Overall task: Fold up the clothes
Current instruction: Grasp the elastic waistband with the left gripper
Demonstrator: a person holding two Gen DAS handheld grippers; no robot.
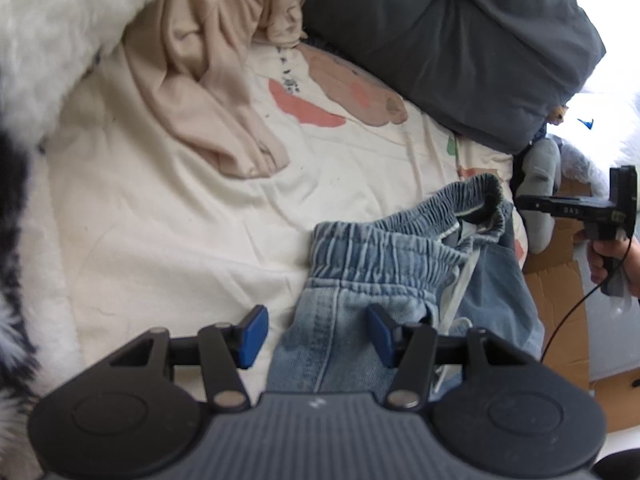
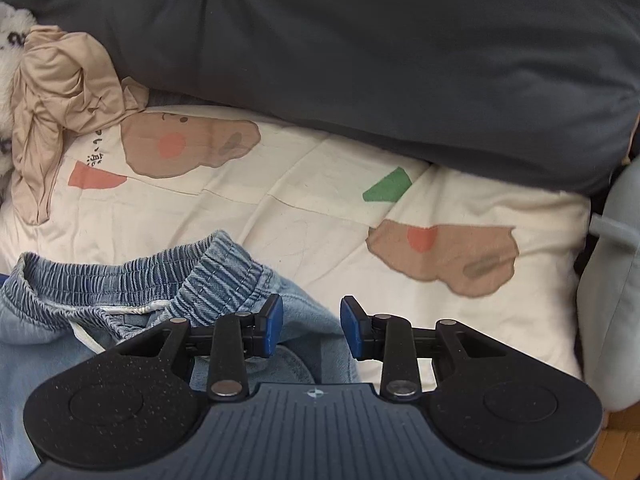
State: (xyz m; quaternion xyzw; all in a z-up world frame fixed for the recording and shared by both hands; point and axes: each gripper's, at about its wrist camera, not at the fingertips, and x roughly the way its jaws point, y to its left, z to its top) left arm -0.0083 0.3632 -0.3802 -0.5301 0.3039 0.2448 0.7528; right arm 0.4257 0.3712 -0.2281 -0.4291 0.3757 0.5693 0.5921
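Note:
Light blue denim trousers (image 1: 400, 256) with an elastic waistband lie on the cream printed bedsheet (image 1: 160, 220), the waistband bunched up and standing open. My left gripper (image 1: 316, 336) is open just above the trouser leg; one blue pad is over the sheet, the other over the denim. Off the bed's right edge, a hand (image 1: 612, 260) holds my right gripper (image 1: 522, 203). In the right wrist view the right gripper (image 2: 312, 330) is open over the edge of the trousers (image 2: 132, 280), pinching nothing. A white drawstring (image 2: 86, 334) hangs from the waistband.
A crumpled beige garment (image 1: 208, 92) lies at the back of the bed, also in the right wrist view (image 2: 60, 92). A dark grey pillow (image 2: 360, 60) lines the far side. White fluffy blanket (image 1: 48, 40) at left. Cardboard (image 1: 560, 280) lies on the floor at right.

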